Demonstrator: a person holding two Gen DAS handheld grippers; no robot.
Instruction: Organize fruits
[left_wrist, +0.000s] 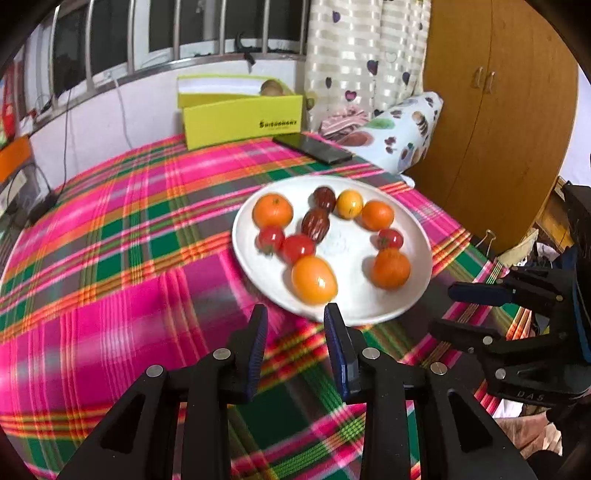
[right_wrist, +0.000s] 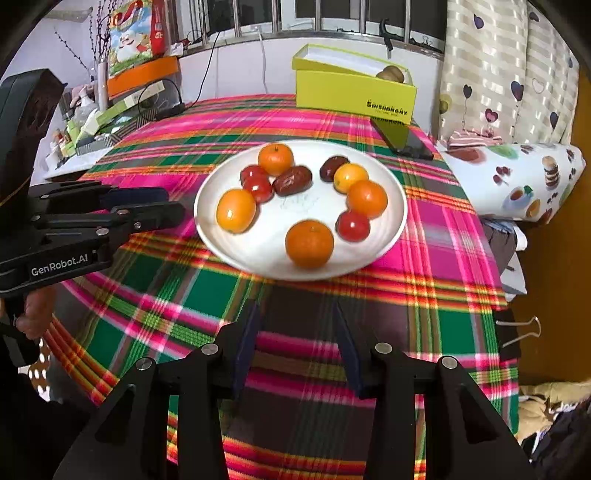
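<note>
A white plate (left_wrist: 354, 301) (right_wrist: 266, 254) rests on the plaid tablecloth and carries mixed fruit. On it are three mandarins (left_wrist: 390, 268) (right_wrist: 309, 243), two yellow-orange fruits (left_wrist: 314, 280) (right_wrist: 236, 210), three red cherry tomatoes (left_wrist: 297, 248) (right_wrist: 352, 225) and two dark red jujubes (left_wrist: 315, 224) (right_wrist: 293, 180). My left gripper (left_wrist: 295, 314) (right_wrist: 173, 205) is open and empty, just short of the plate's near-left rim. Also open and empty, my right gripper (right_wrist: 295, 310) (left_wrist: 441, 309) hovers over the cloth in front of the plate.
A yellow-green box (left_wrist: 243, 118) (right_wrist: 354, 92) holding a kiwi stands at the table's far edge, with a black phone (left_wrist: 312, 147) (right_wrist: 402, 142) beside it. A printed pillow (right_wrist: 517, 181) and a wooden wardrobe (left_wrist: 495, 129) are at the right. Clutter and cables line the left shelf (right_wrist: 110, 114).
</note>
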